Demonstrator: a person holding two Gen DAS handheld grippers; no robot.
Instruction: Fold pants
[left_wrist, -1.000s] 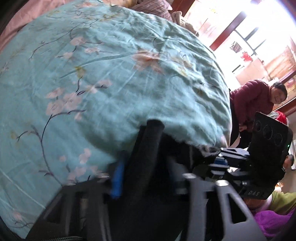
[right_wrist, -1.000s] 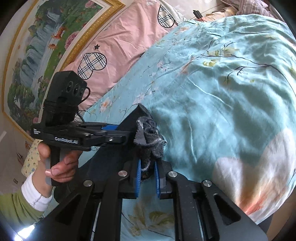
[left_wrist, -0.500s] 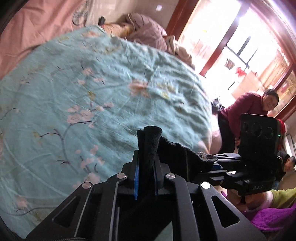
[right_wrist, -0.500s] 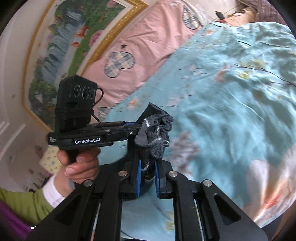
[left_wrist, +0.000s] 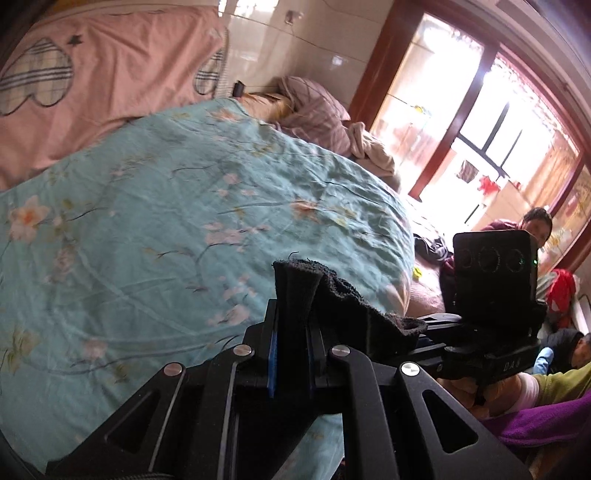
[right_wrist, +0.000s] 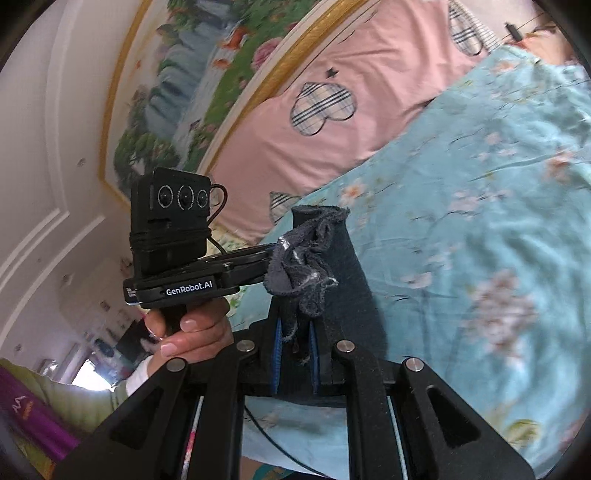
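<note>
I am clamping my left claw (left_wrist: 291, 354) and right claw (right_wrist: 295, 350) on one edge of the dark pants (left_wrist: 332, 302), lifting them for spreading above the near edge of the floral bed (left_wrist: 166, 221).

Left gripper (left_wrist: 291, 332) now lifted, jaws just closing tighter on pants (left_wrist: 343, 295). Right gripper (right_wrist: 295, 354) raised too, bedspread (right_wrist: 480, 192) sliding lower right.
</note>
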